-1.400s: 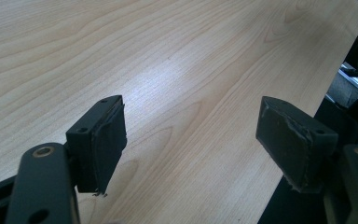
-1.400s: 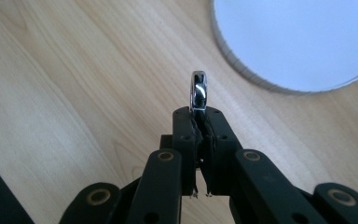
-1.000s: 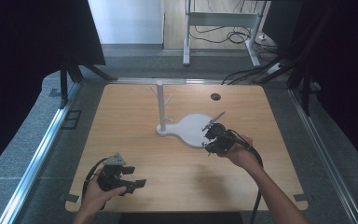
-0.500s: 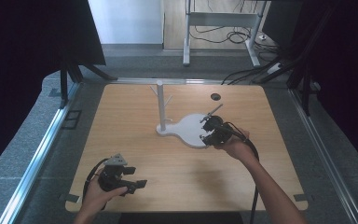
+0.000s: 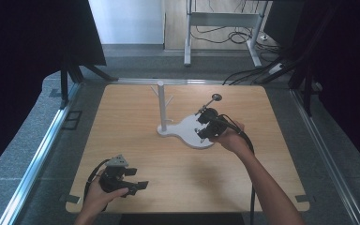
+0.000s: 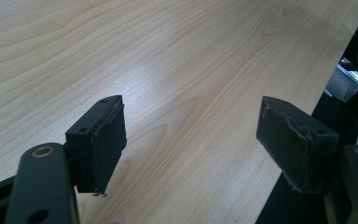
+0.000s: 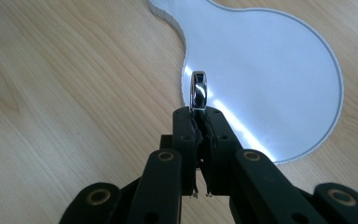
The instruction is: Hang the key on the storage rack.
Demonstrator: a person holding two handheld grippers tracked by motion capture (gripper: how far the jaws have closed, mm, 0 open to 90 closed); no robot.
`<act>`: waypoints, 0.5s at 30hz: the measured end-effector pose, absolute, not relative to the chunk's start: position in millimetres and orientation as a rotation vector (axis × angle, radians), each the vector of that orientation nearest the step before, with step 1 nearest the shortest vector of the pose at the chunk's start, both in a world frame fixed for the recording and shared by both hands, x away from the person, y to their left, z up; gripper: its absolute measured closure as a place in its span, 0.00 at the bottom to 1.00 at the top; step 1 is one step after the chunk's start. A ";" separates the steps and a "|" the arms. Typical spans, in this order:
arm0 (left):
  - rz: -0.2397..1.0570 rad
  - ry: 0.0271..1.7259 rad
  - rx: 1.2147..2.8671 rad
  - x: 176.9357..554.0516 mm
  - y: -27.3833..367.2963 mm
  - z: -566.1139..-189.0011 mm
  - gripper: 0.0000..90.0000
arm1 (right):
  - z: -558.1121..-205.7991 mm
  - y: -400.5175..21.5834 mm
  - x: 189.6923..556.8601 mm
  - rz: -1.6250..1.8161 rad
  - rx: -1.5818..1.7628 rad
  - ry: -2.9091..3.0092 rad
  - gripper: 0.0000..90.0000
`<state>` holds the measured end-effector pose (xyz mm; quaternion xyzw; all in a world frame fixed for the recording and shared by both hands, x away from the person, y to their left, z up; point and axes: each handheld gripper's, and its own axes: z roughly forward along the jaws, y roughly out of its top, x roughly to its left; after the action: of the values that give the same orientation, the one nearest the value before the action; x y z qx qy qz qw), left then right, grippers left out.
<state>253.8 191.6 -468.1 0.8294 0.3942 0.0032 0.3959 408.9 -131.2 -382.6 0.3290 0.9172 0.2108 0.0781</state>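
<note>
High view: my right claw [image 5: 205, 123] hangs over the round lobe of the white stand base [image 5: 187, 127], mid-counter, with the branched white post [image 5: 161, 106] just to its left. My left claw [image 5: 133, 180] rests low near the front edge of the counter [image 5: 122, 126], well apart from the work

Left gripper view: jaws spread wide, nothing between them, bare wood below

Right gripper view: jaws pressed together, pinching a small shiny metal ring [image 7: 198, 90] that stands on edge above the fingertips, over the white base

Step in hand, as I judge it: carrying the ring toward the post. Next move calls for lifting to a peg's height, lining the ring's hole up with a peg tip, then sliding on before letting go
</note>
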 end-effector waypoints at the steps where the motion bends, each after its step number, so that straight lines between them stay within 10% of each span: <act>1: 0.009 0.999 2.103 253.8 191.3 -468.3 0.27 | -382.4 -129.3 411.3 0.624 0.979 2.748 0.94; 15: 0.004 0.992 2.109 253.6 190.0 -468.3 0.27 | -377.9 -123.2 429.4 0.612 1.008 2.735 0.94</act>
<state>253.6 190.0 -468.3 0.8316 0.3910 0.0014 0.3945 429.4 -123.2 -377.9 0.3374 0.9152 0.2047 0.0816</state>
